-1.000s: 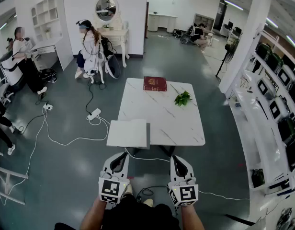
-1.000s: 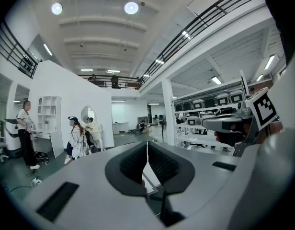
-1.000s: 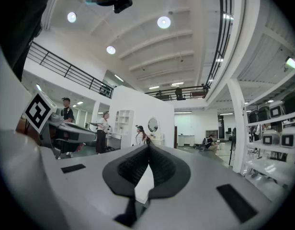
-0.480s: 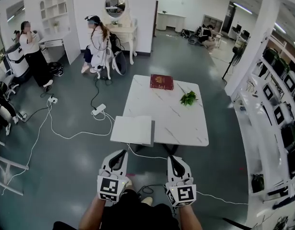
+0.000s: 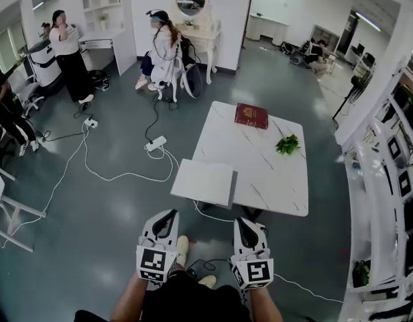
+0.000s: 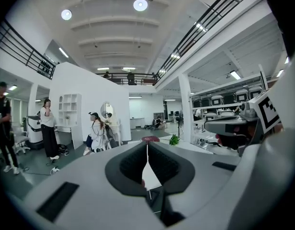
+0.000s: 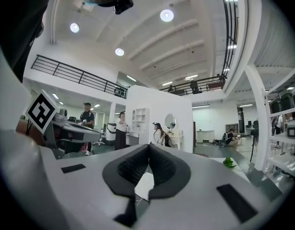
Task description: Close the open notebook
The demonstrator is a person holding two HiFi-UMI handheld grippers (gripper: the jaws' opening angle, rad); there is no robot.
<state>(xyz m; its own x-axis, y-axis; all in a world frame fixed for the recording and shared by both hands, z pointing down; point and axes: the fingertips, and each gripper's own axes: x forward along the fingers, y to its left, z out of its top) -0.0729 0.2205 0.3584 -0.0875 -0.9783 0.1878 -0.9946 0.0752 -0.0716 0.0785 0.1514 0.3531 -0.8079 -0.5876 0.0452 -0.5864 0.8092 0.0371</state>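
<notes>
The notebook (image 5: 203,182) lies flat with pale pages up, on the near left corner of the white marble table (image 5: 273,180), overhanging its edge. My left gripper (image 5: 167,215) and right gripper (image 5: 245,221) are held side by side low in the head view. They are well short of the table and point toward it. Both are shut with nothing between the jaws. In the left gripper view the left gripper (image 6: 147,145) has its dark pads pressed together. The right gripper (image 7: 148,145) looks the same in its own view.
A red book (image 5: 251,115) and a green sprig (image 5: 287,144) lie at the table's far end. White cables (image 5: 119,173) and a power strip (image 5: 155,143) cross the floor at left. A seated person (image 5: 163,52) and a standing person (image 5: 69,52) are beyond. Shelving (image 5: 394,180) lines the right wall.
The whole scene has slid to the right in the head view and the table sits slightly lower. Both grippers stay shut, side by side, at the bottom of the picture.
</notes>
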